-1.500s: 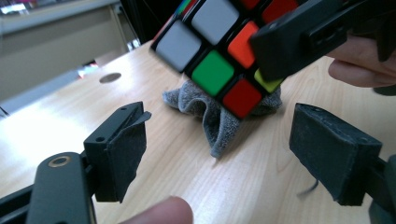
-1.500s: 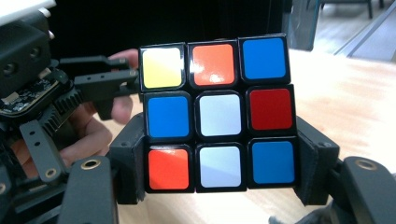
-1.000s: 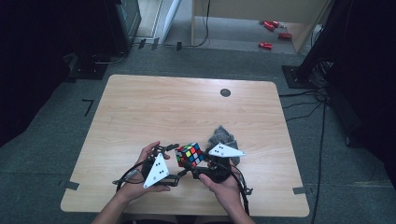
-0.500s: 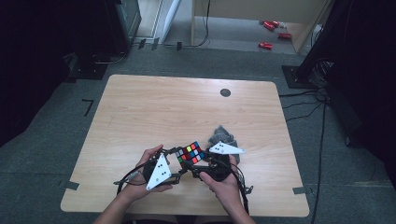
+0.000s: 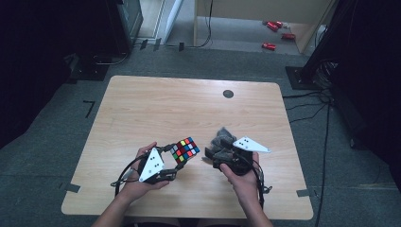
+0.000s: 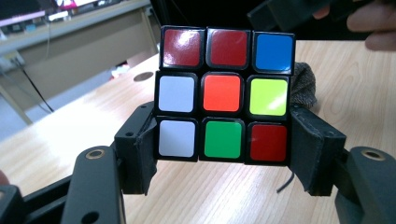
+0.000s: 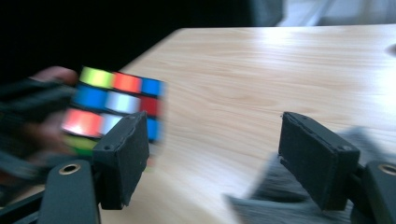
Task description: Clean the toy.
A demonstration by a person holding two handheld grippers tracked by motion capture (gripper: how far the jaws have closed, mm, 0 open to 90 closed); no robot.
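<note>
Tool, left (image 5: 176, 163): pads clamped on both sides of the puzzle cube (image 5: 185, 150), lifted off the tabletop (image 5: 156, 106) near its 6 o'clock edge. Right tool (image 5: 211, 155), at the cube's 3 o'clock and apart from it, has jaws spread with nothing between, just widened. Grey cloth (image 5: 221, 136) lies bunched just beyond it.
</note>
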